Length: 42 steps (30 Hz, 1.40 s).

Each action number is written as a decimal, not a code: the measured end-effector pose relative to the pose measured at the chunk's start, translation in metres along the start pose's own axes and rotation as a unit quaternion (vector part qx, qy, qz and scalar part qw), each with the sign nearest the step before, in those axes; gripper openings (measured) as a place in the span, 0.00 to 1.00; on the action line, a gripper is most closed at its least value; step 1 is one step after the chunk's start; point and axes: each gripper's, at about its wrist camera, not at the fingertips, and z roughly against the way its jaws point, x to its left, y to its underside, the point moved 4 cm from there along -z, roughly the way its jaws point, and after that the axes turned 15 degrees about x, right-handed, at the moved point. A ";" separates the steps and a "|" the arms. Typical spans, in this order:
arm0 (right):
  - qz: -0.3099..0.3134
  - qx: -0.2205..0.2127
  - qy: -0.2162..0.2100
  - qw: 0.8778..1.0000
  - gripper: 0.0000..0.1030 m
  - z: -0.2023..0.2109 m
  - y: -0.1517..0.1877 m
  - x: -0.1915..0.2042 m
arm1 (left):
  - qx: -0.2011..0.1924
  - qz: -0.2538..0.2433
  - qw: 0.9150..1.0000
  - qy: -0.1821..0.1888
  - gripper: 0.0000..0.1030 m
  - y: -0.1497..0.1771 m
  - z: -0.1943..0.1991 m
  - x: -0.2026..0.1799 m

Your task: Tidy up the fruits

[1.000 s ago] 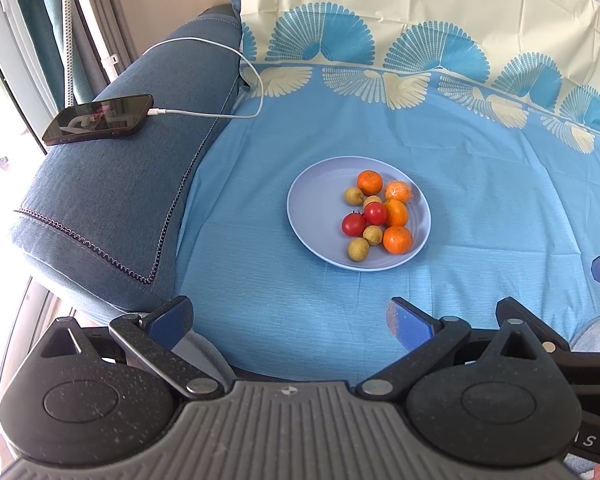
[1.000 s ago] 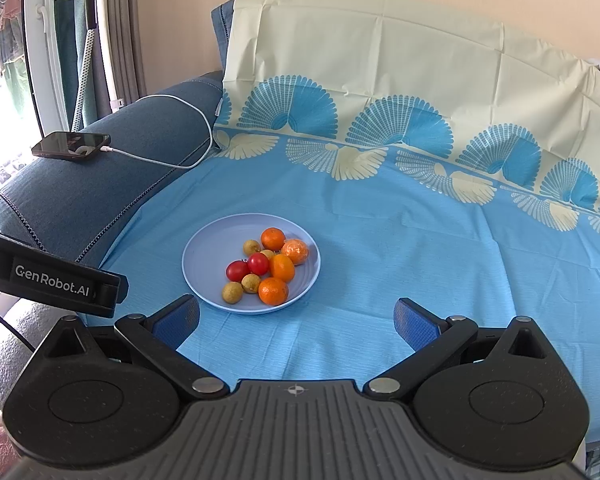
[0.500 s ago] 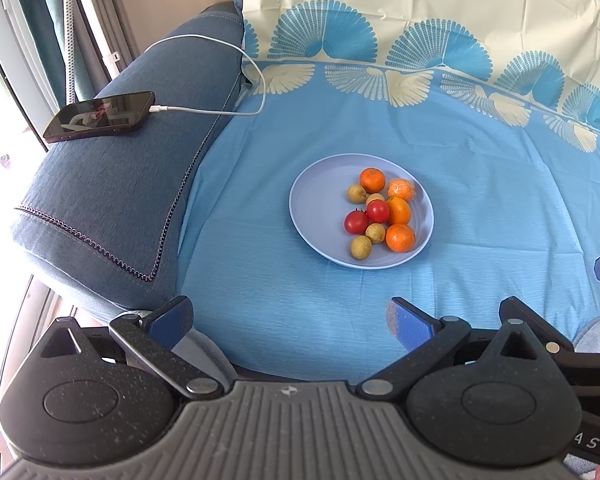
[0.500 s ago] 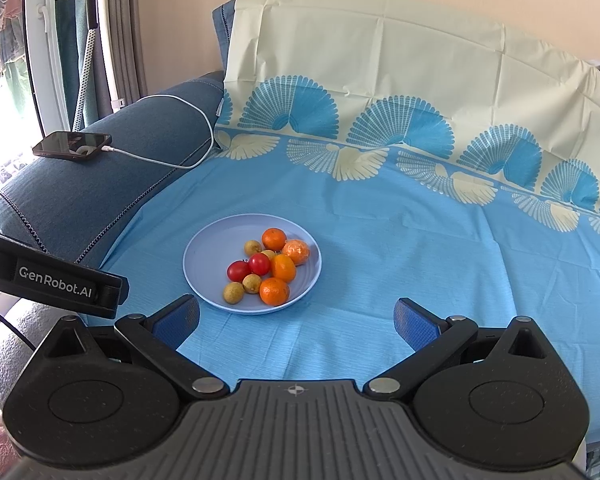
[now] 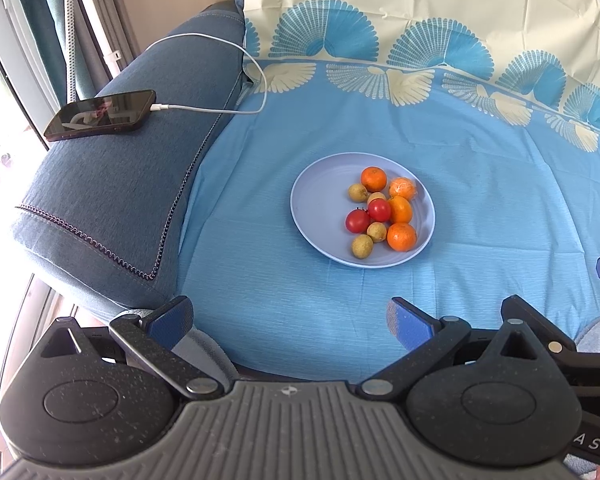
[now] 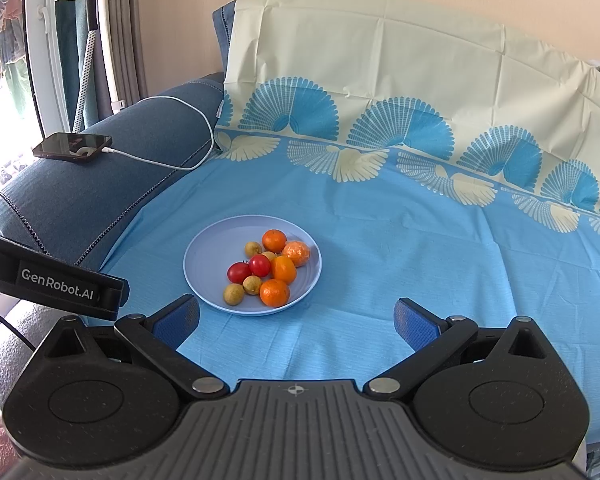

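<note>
A pale blue plate [image 5: 316, 204] [image 6: 208, 256] sits on the blue patterned cloth. It holds several small oranges [image 5: 401, 236] [image 6: 274, 292], two red tomatoes [image 5: 357, 220] [image 6: 239, 272] and several tan-green round fruits [image 5: 362, 246] [image 6: 233, 293], bunched on its right half. My left gripper [image 5: 290, 316] is open and empty, a little short of the plate. My right gripper [image 6: 298, 318] is open and empty, near the plate's front edge and a bit right of it. The right gripper's body [image 5: 540, 344] shows at the left view's lower right.
A blue sofa arm [image 5: 112, 184] [image 6: 80, 196] lies to the left with a phone [image 5: 100, 114] [image 6: 73, 147] on a white charging cable [image 5: 220, 40]. The cloth [image 5: 480, 208] runs up the backrest. Curtains and a window stand far left.
Both grippers have drifted very slightly; the plate sits a touch further right in each view. Both stay open and empty.
</note>
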 end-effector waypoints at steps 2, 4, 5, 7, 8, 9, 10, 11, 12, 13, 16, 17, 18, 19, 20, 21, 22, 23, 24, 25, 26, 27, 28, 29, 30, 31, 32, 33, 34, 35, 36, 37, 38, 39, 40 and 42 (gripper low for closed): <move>0.000 0.000 0.000 1.000 0.99 0.000 0.000 0.000 | 0.000 0.000 1.000 0.000 1.00 0.000 0.000 0.000; -0.001 0.000 0.000 1.000 0.99 0.000 0.000 0.000 | 0.000 0.000 1.000 0.000 1.00 0.000 0.000 0.000; -0.001 0.000 0.000 1.000 0.99 0.000 0.000 0.000 | 0.001 -0.001 1.000 -0.001 1.00 0.000 0.000 0.000; -0.001 0.000 0.000 1.000 0.99 0.000 0.000 0.000 | 0.001 -0.001 1.000 -0.002 1.00 0.000 0.000 0.000; -0.001 0.000 0.000 1.000 0.99 0.000 0.000 0.000 | 0.002 -0.001 1.000 -0.003 1.00 0.000 -0.001 -0.001; -0.001 0.000 0.000 1.000 0.99 0.000 0.000 0.000 | 0.002 -0.001 1.000 -0.003 1.00 0.000 -0.001 -0.001; -0.001 0.000 0.000 1.000 0.99 0.000 0.000 0.000 | 0.002 -0.001 1.000 -0.003 1.00 0.000 -0.001 -0.001; -0.001 0.000 0.000 1.000 0.99 0.000 0.000 0.001 | 0.002 -0.001 1.000 -0.003 1.00 0.000 -0.001 0.000; -0.001 0.000 0.000 1.000 0.99 0.000 0.000 0.000 | 0.002 -0.001 1.000 -0.003 1.00 0.000 -0.001 -0.001; -0.001 0.000 0.000 1.000 0.99 0.000 0.000 0.000 | 0.003 -0.001 1.000 -0.004 1.00 0.000 -0.001 0.000; -0.001 0.000 0.000 1.000 0.99 0.000 0.000 0.000 | 0.003 -0.002 1.000 -0.004 1.00 0.000 -0.001 0.000; -0.001 0.000 0.000 1.000 0.99 0.000 0.000 0.000 | 0.003 -0.001 1.000 -0.004 1.00 0.000 -0.001 0.001; -0.001 0.000 0.000 1.000 0.99 0.000 0.000 0.001 | 0.003 -0.002 1.000 -0.004 1.00 -0.001 -0.001 0.000; -0.001 0.000 0.000 1.000 0.99 0.000 0.000 0.000 | 0.003 -0.002 1.000 -0.005 1.00 -0.001 -0.001 0.001; -0.001 0.000 0.000 1.000 0.99 0.000 0.000 0.000 | 0.002 -0.002 1.000 -0.005 1.00 -0.001 -0.001 0.000; -0.001 0.000 0.000 1.000 0.99 0.000 0.000 0.000 | 0.001 -0.002 1.000 -0.007 1.00 -0.001 -0.002 0.000; -0.001 0.000 0.000 1.000 0.99 0.000 0.000 0.000 | 0.000 -0.002 1.000 -0.008 1.00 -0.001 -0.001 0.000; -0.001 0.000 0.000 1.000 0.99 -0.001 0.000 0.000 | -0.001 -0.003 1.000 -0.009 1.00 -0.001 -0.001 0.000; -0.001 0.000 0.000 1.000 0.99 -0.001 0.000 0.000 | -0.001 -0.003 1.000 -0.009 1.00 -0.001 -0.001 -0.001; -0.001 0.000 0.000 1.000 0.99 0.000 0.000 0.000 | -0.001 -0.004 1.000 -0.009 1.00 0.000 -0.001 -0.001; -0.001 0.000 0.000 1.000 0.99 0.000 0.000 0.000 | -0.001 -0.004 1.000 -0.010 1.00 0.000 -0.001 -0.002; -0.001 0.000 0.000 1.000 0.99 0.000 0.000 0.000 | -0.001 -0.003 1.000 -0.010 1.00 0.000 -0.001 -0.002; -0.001 0.000 0.000 1.000 0.99 0.000 0.000 0.000 | -0.001 -0.003 1.000 -0.010 1.00 0.000 -0.001 -0.002; -0.001 0.000 0.000 1.000 0.99 0.000 0.000 0.000 | -0.001 -0.004 1.000 -0.011 1.00 0.000 -0.001 -0.002; -0.001 0.000 0.000 1.000 0.99 0.000 0.000 0.000 | -0.001 -0.004 1.000 -0.011 1.00 0.000 -0.001 -0.002; -0.001 0.000 0.000 1.000 0.99 0.000 0.000 0.000 | -0.001 -0.003 1.000 -0.012 1.00 0.000 0.000 -0.002; 0.000 0.000 0.000 1.000 0.99 0.000 0.000 0.000 | -0.001 -0.003 1.000 -0.012 1.00 -0.001 0.000 -0.002; 0.000 0.000 0.000 1.000 0.99 0.000 0.000 0.000 | -0.001 -0.003 1.000 -0.012 1.00 0.000 0.000 -0.002; -0.001 0.000 0.000 1.000 0.99 0.000 0.000 0.000 | 0.000 -0.003 1.000 -0.012 1.00 -0.001 0.000 -0.002; 0.000 0.000 0.000 1.000 0.99 0.000 0.000 0.000 | 0.000 -0.004 1.000 -0.012 1.00 -0.001 0.000 -0.002; -0.001 0.000 0.000 1.000 0.99 0.000 -0.001 0.000 | 0.000 -0.004 1.000 -0.013 1.00 -0.001 0.000 -0.002; 0.000 0.000 0.000 1.000 0.99 -0.001 0.000 0.000 | 0.000 -0.004 1.000 -0.014 1.00 -0.001 0.000 -0.002; -0.001 0.000 0.000 1.000 0.99 -0.001 0.000 0.000 | 0.000 -0.003 1.000 -0.015 1.00 -0.002 0.000 -0.002; -0.001 0.000 0.000 1.000 0.99 -0.001 0.000 0.000 | 0.000 -0.003 1.000 -0.016 1.00 -0.002 0.000 -0.002; -0.001 0.000 0.000 1.000 0.99 -0.001 -0.001 0.000 | 0.001 -0.003 1.000 -0.018 1.00 -0.002 0.000 -0.002; -0.001 0.000 0.000 1.000 0.99 -0.001 0.000 0.000 | 0.006 -0.004 1.000 -0.017 1.00 -0.003 -0.001 -0.002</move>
